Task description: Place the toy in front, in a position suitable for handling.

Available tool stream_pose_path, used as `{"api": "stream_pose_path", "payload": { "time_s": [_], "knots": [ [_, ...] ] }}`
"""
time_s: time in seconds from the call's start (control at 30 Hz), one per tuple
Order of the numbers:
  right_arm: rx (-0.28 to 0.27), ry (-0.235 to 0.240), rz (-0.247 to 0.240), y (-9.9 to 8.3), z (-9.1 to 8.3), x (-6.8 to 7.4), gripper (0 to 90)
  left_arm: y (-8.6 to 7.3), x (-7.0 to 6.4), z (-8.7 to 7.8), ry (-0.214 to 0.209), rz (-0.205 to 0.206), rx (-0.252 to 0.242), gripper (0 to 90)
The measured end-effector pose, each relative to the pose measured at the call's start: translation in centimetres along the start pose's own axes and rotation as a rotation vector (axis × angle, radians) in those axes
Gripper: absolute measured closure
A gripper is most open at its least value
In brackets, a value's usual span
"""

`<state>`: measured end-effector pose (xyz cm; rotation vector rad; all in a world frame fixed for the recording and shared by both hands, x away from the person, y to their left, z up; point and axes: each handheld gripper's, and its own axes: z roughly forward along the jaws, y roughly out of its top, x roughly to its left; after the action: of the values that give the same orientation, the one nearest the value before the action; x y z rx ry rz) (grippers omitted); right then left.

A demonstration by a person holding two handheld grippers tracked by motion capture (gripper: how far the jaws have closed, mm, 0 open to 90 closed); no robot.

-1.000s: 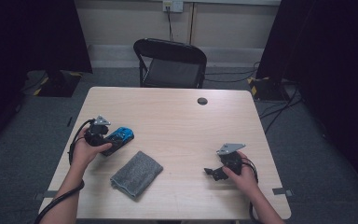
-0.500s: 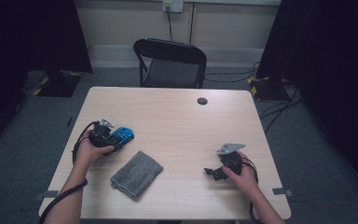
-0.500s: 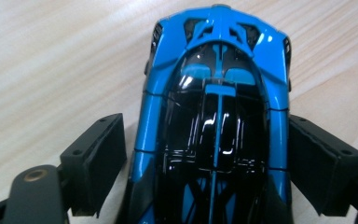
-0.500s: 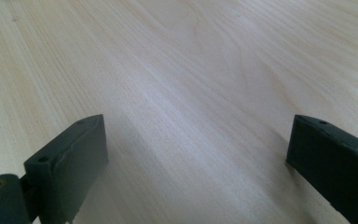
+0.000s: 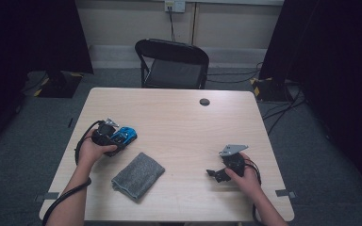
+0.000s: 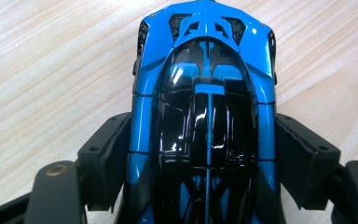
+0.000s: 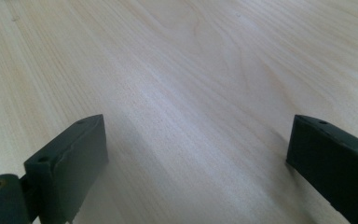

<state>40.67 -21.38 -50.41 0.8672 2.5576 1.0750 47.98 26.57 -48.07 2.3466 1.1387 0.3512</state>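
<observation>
On the tabletop's [image 5: 179, 117] left side, your left tool [image 6: 204, 154] pinches the blue toy car [image 6: 205, 93] by its flanks, its rear cut off below the frame. A grey cloth [image 5: 138, 175] lies nearby. At right, your right tool [image 7: 196, 158] rests spread, holding nothing.

Blue-black toy car [image 6: 205, 121], glossy, upright on table's left side, clamped between left tongs [image 6: 205, 163].

No writing, label, brand, number or sign can be read anywhere: not on the blue toy car [image 6: 205, 116], the grey cloth [image 5: 138, 175] or the wooden surface [image 5: 179, 117]
</observation>
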Motion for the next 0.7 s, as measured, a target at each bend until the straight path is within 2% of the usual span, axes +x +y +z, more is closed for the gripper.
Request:
{"api": "stream_pose_path", "payload": {
  "time_s": [0.07, 0.17, 0.2, 0.3, 0.33, 0.5, 0.6, 0.7],
  "knots": [
    [0.0, 0.0, 0.0, 0.0, 0.0, 0.0, 4.6, 0.1, 0.0, 0.0, 0.006, 0.007, 0.002, 26.1],
    [0.0, 0.0, 0.0, 0.0, 0.0, 0.0, 4.6, 0.2, -0.1, -0.1, -0.004, -0.003, 0.001, 28.2],
    [0.0, 0.0, 0.0, 0.0, 0.0, 0.0, 4.6, 0.4, -0.2, -0.2, 0.005, -0.002, -0.002, 28.2],
    [0.0, 0.0, 0.0, 0.0, 0.0, 0.0, 4.6, 0.6, -0.1, -0.4, -0.007, -0.016, 0.017, 28.3],
    [0.0, 0.0, 0.0, 0.0, 0.0, 0.0, 4.6, 0.7, -0.1, -0.4, 0.003, -0.005, 0.024, 28.3],
    [0.0, 0.0, 0.0, 0.0, 0.0, 0.0, 4.6, 1.0, -0.2, -0.7, -0.001, -0.015, 0.019, 28.3],
    [0.0, 0.0, 0.0, 0.0, 0.0, 0.0, 4.6, 1.5, -0.3, -1.1, 0.008, 0.002, 0.027, 28.3],
    [0.0, 0.0, 0.0, 0.0, 0.0, 0.0, 4.6, 1.7, -0.3, -1.4, 0.008, -0.001, 0.02, 28.4]
  ]
}}
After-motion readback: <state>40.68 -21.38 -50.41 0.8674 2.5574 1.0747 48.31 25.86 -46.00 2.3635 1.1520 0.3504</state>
